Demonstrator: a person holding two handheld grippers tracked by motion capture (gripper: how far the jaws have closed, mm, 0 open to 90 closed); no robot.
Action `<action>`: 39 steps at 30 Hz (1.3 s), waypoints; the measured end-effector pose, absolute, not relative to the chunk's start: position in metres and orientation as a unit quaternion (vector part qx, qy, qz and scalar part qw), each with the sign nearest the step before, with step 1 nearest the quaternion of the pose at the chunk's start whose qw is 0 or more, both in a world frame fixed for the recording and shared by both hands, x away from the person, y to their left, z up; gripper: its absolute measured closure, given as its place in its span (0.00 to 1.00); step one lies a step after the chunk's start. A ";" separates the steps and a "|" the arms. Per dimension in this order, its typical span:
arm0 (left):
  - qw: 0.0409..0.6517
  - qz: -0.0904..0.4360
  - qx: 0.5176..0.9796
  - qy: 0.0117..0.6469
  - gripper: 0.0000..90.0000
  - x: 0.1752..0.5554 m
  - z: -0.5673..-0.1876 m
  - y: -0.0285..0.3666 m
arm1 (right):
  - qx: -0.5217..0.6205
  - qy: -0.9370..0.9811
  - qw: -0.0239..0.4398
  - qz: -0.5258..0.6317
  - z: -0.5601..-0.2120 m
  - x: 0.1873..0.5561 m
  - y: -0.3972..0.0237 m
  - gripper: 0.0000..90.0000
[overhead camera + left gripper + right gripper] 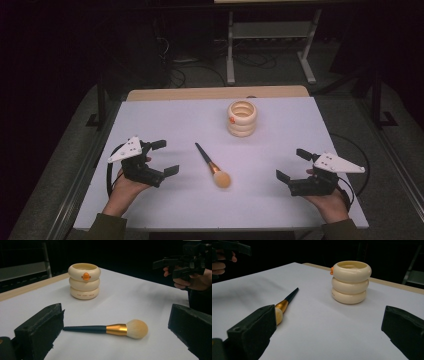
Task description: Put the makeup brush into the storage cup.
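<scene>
A makeup brush with a dark handle, gold ferrule and pale bristles (pixel 212 165) lies flat on the white table (pixel 280 145), near the cream holder made of three stacked rings (pixel 242 118), which stands behind it. The left gripper (pixel 164 157) and the right gripper (pixel 290 164) rest on either side of the brush, both with jaws wide apart and holding nothing. The orange mark on the holder is perhaps a small duck beak.

Makeup brush (pixel 212 165): dark slim handle, gold ferrule, pale fluffy rounded head. Lying flat on the white worktop (pixel 280 200), handle pointing away and left, head toward the near edge. Between both claws, touching neither. Near centre.
</scene>
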State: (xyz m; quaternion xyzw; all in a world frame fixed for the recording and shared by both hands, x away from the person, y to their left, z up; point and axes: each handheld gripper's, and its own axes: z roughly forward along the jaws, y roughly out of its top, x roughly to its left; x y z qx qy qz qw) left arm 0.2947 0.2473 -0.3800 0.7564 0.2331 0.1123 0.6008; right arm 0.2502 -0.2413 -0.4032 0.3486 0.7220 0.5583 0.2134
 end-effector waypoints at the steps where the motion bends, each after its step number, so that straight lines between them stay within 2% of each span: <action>1: 0.601 0.112 0.756 0.233 0.00 0.295 -0.380 0.247 | 0.348 0.722 0.214 0.558 -0.403 0.250 -0.241 0.00; 39: 0.599 0.113 0.766 0.205 0.00 0.316 -0.369 0.223 | 0.340 0.729 0.224 0.549 -0.404 0.252 -0.240 0.00</action>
